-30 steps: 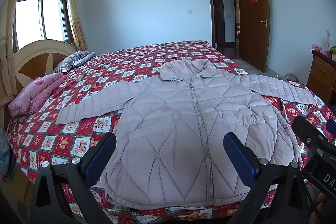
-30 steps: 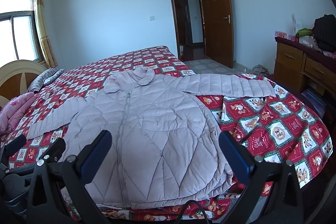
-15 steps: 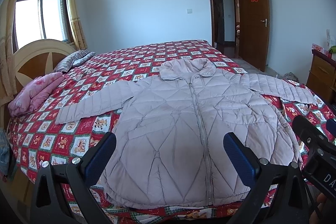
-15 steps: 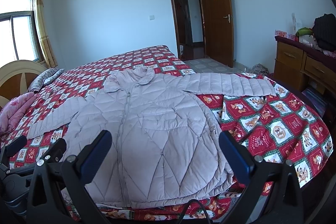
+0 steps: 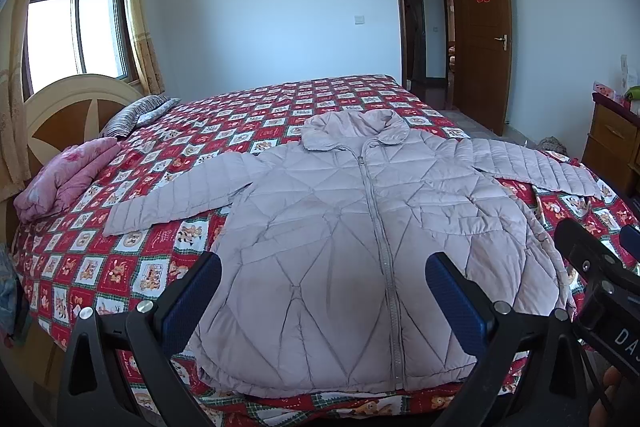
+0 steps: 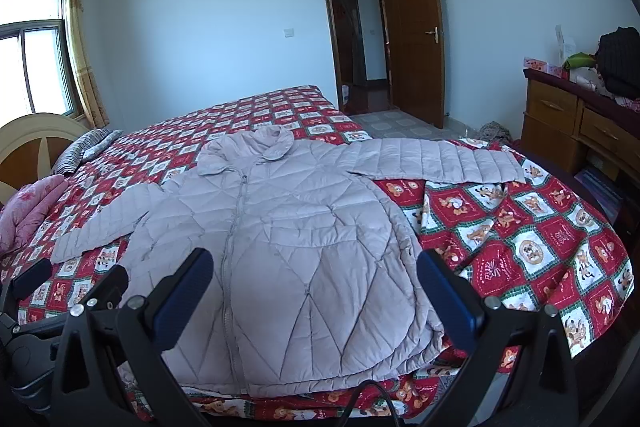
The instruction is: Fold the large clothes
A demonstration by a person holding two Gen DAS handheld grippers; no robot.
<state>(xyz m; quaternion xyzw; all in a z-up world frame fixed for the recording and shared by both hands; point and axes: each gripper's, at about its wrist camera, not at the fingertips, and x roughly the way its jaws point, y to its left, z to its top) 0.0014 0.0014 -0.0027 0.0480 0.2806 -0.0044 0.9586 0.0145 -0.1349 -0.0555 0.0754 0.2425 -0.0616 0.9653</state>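
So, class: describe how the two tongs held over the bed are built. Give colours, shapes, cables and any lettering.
Both the left tongs and the right tongs have black angular frames with silver screws. Each finger carries a long blue textured pad. In the left view, the right tongs' black body shows white letters "DA", cut off at the edge. A black cable loops beneath the right tongs.

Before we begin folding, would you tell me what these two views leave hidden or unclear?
- Jacket hem: in both views, the open left gripper and right gripper cover parts of it.
- Jacket's back: underneath, against the bedspread.
- Dresser: cut off by the right wrist view's edge.
- Room beyond the door: too dark.
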